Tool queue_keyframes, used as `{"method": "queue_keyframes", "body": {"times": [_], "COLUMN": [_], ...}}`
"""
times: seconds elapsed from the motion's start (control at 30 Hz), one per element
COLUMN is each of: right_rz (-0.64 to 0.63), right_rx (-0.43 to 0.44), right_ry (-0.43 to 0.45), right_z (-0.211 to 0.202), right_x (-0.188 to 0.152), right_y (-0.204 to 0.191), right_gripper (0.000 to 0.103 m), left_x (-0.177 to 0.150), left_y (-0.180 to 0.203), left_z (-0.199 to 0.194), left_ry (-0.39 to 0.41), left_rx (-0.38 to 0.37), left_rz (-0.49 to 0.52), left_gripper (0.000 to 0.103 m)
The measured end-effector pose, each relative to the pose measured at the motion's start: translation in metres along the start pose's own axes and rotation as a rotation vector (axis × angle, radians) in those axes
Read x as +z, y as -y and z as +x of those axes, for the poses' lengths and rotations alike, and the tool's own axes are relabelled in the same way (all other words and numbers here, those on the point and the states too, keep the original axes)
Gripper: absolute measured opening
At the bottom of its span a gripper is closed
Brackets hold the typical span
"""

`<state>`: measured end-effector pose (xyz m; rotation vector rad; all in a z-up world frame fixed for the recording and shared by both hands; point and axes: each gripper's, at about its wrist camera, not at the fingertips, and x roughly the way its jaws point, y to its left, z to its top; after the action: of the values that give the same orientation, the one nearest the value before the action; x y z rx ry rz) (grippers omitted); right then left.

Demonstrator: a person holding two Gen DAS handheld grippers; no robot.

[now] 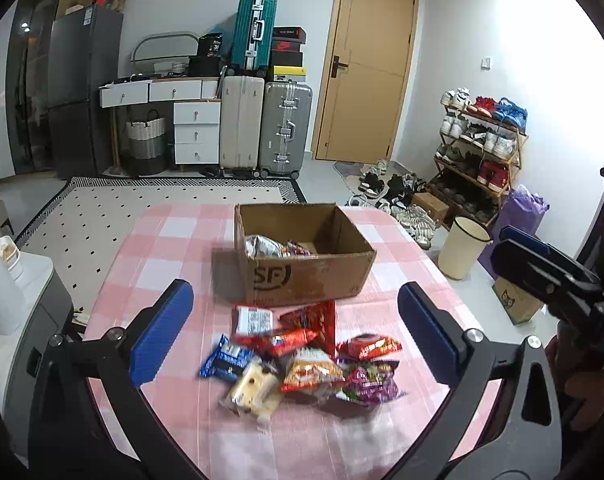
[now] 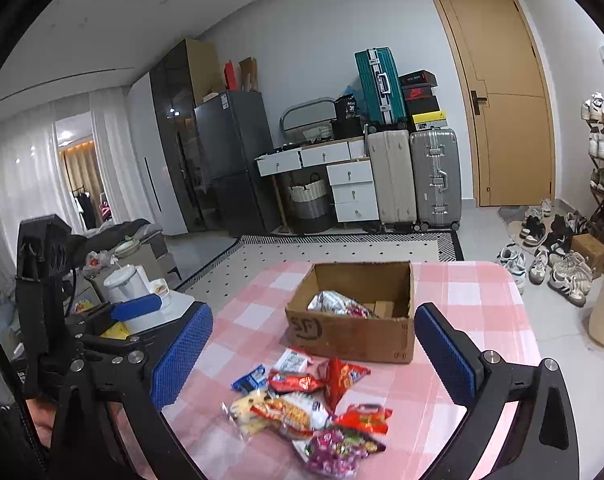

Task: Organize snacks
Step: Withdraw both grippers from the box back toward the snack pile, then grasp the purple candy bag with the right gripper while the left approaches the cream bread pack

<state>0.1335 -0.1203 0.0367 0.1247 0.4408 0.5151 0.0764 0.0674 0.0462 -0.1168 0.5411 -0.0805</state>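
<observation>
A pile of snack packets [image 1: 302, 360] lies on the pink checked tablecloth [image 1: 174, 240], in front of an open cardboard box [image 1: 306, 276]. The box holds a silver packet [image 1: 262, 246] and a small purple one. My left gripper [image 1: 296, 334] is open and empty, held above the pile. My right gripper [image 2: 314, 354] is open and empty, also above the pile [image 2: 306, 404], with the box [image 2: 354, 332] just beyond. The right gripper shows at the right edge of the left wrist view [image 1: 542, 276]. The left gripper shows at the left of the right wrist view [image 2: 134, 308].
A cream bin [image 1: 462, 252] and a shoe rack [image 1: 482, 152] stand on the floor to the table's right. A white appliance with cups [image 2: 142, 292] stands to its left. Suitcases [image 1: 266, 128] and drawers line the far wall.
</observation>
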Motion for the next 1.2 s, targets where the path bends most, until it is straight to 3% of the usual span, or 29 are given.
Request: {"method": "queue_keyframes", "body": {"times": [0.23, 0.83, 1.2], "right_rz": [-0.002, 0.057, 0.111], "right_rx": [-0.023, -0.049, -0.053], "right_ry": [0.016, -0.044, -0.167], "right_z": [-0.015, -0.004, 0.044], "right_x": [-0.022, -0.076, -0.119], "right_y": [-0.009, 0.004, 0.031], "right_gripper": [0.102, 0.102, 0.102], "left_x": [-0.019, -0.06, -0.089], "left_y": [0.002, -0.016, -0.031], "left_z": [-0.012, 0.019, 0.055], "left_ry": [-0.01, -0.081, -0.133], "left_rx": [0.011, -0.014, -0.029], "left_rz": [0.011, -0.042, -0.072], "left_gripper": [0.102, 0.102, 0.102]}}
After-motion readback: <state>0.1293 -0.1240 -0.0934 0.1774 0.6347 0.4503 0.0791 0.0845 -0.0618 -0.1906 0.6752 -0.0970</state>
